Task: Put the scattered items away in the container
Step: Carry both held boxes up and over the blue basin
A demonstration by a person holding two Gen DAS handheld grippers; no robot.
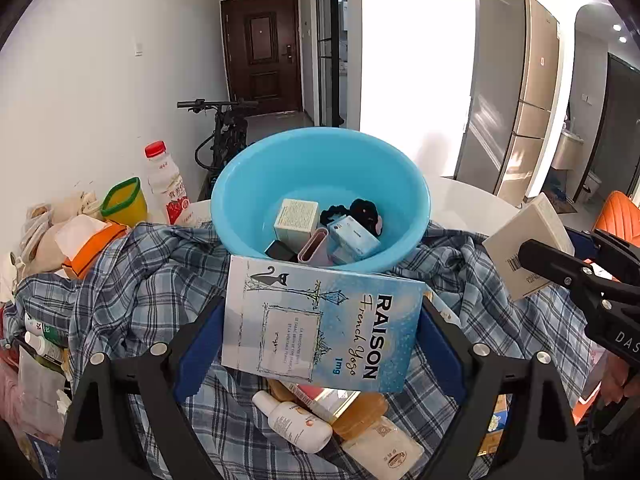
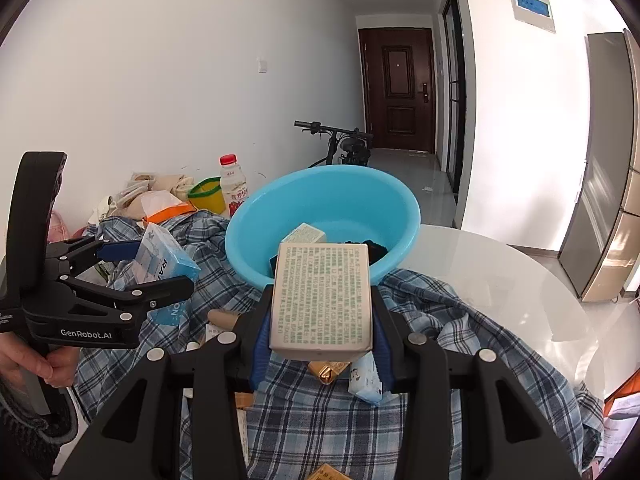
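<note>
Gripping blue carton [image 1: 320, 324] between left gripper [image 1: 320, 320] jaws; clamping beige box [image 2: 322, 296] in right gripper [image 2: 320, 344] jaws, near blue basin [image 1: 256, 184].

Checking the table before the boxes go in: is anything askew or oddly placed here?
Yes. The blue basin sits on a rumpled plaid shirt, not bare table, and looks tilted toward the camera. More bottles and packets lie loose on the shirt. Nothing looks spilled or damaged.
</note>
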